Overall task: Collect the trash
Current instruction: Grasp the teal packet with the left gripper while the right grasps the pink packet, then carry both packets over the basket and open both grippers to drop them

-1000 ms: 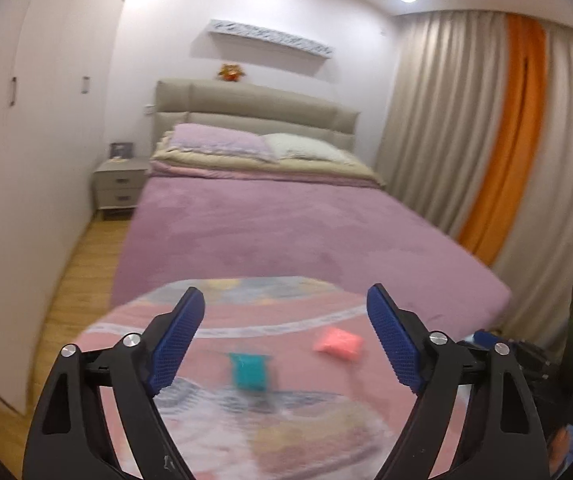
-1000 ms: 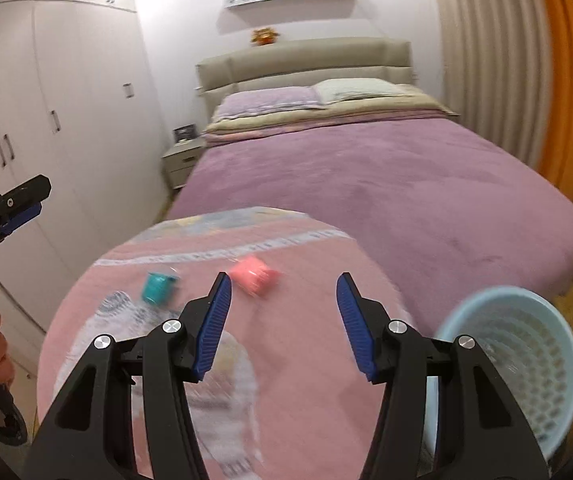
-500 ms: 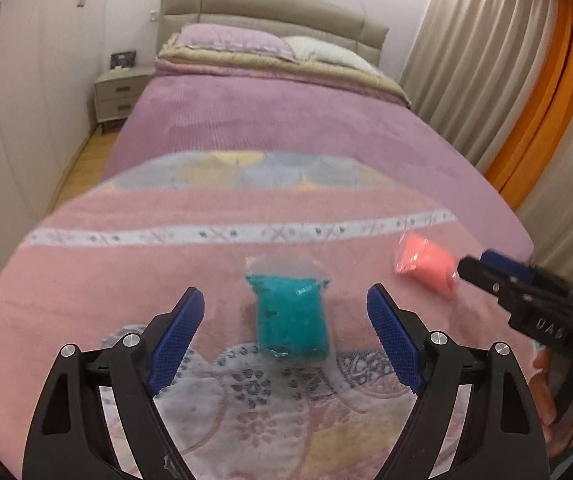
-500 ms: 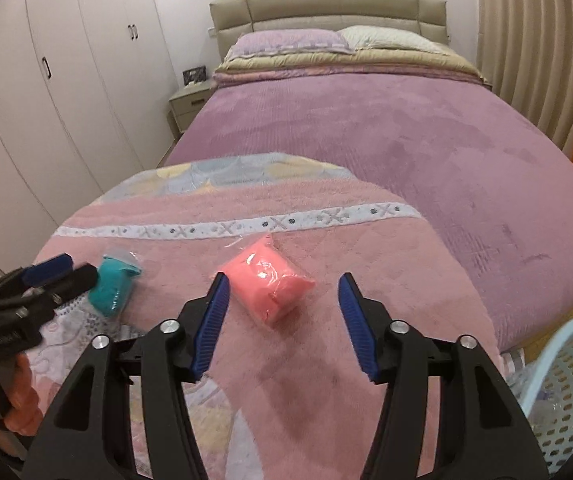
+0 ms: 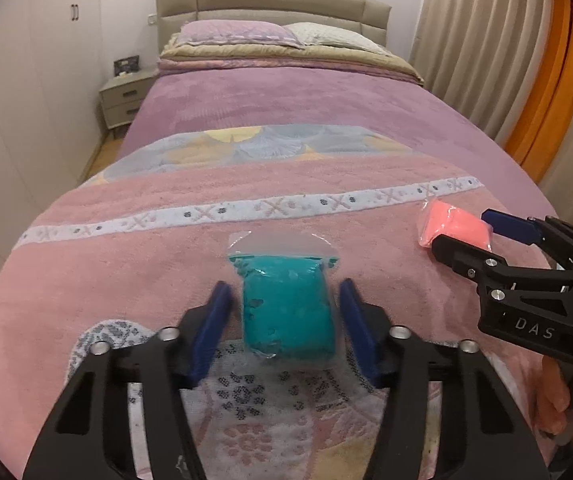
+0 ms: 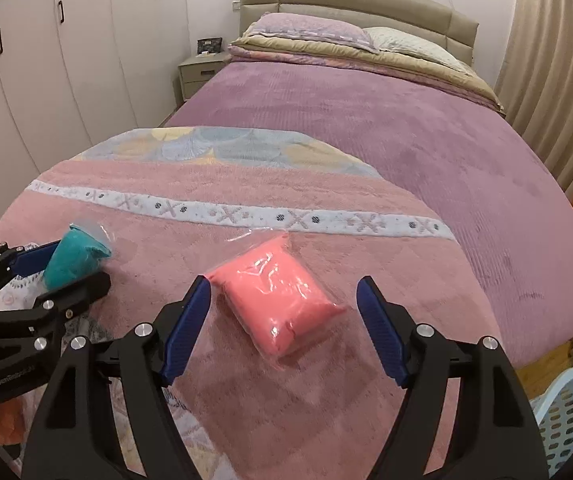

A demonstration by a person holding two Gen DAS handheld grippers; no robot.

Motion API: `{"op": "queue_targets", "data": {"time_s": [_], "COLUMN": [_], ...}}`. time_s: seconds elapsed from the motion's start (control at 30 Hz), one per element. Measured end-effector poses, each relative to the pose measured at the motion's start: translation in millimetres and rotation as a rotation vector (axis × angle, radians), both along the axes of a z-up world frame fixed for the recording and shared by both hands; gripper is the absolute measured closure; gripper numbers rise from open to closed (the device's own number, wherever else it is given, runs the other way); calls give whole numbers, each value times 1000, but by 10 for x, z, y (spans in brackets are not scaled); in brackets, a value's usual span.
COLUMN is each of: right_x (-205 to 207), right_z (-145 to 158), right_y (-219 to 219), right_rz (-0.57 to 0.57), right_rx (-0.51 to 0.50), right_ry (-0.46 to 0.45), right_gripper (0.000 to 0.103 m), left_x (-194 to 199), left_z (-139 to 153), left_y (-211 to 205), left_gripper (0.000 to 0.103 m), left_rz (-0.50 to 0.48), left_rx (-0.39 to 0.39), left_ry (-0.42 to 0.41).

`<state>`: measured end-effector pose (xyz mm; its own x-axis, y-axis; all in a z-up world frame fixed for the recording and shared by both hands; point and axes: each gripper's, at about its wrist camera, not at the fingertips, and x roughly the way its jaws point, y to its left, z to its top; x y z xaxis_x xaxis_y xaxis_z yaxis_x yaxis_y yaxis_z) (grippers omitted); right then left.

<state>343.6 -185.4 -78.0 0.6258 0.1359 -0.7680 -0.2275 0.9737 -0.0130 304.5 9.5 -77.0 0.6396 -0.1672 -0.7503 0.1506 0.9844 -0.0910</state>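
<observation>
A teal packet in clear plastic (image 5: 288, 308) lies on the pink patterned blanket (image 5: 126, 240) at the foot of the bed. My left gripper (image 5: 286, 312) straddles it, its blue pads a narrow gap off each side, not touching. The teal packet also shows in the right wrist view (image 6: 74, 258). A pink packet in clear plastic (image 6: 278, 296) lies to its right. My right gripper (image 6: 284, 316) is open around the pink packet with wide gaps; it also shows in the left wrist view (image 5: 470, 236), beside the pink packet (image 5: 452, 226).
A pale blue mesh basket (image 6: 562, 412) stands on the floor at the bed's right corner. The purple bedspread (image 6: 366, 120) runs to the pillows and headboard. A nightstand (image 5: 124, 100) and white wardrobes (image 6: 66, 60) are on the left, curtains (image 5: 506, 40) on the right.
Both grippers moved forward and down over the blanket. The left pads have narrowed around the teal packet. The right gripper now straddles the pink packet, still wide.
</observation>
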Motion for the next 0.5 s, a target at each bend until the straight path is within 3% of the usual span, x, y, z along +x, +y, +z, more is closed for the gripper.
{"op": "queue_targets", "data": {"time_s": [0.03, 0.17, 0.23, 0.3, 0.5], "right_x": [0, 7, 21, 31, -95], "right_z": [-5, -11, -19, -20, 38], "right_y": [2, -18, -30, -45, -87], "right_rz": [1, 7, 11, 17, 2], "right_rx": [-2, 2, 15, 30, 52], "right_ry": [1, 9, 19, 30, -4], "right_gripper": [31, 34, 52, 60, 65], "left_x": [-7, -7, -7, -13, -81], "left_z": [5, 10, 14, 15, 72], "left_y": [1, 19, 29, 36, 32], "left_gripper": [61, 64, 65, 65, 66], "left_rz": [-2, 7, 10, 9, -7], "left_rx": [0, -12, -18, -28, -40], "left_ry": [-3, -7, -9, -11, -42]}}
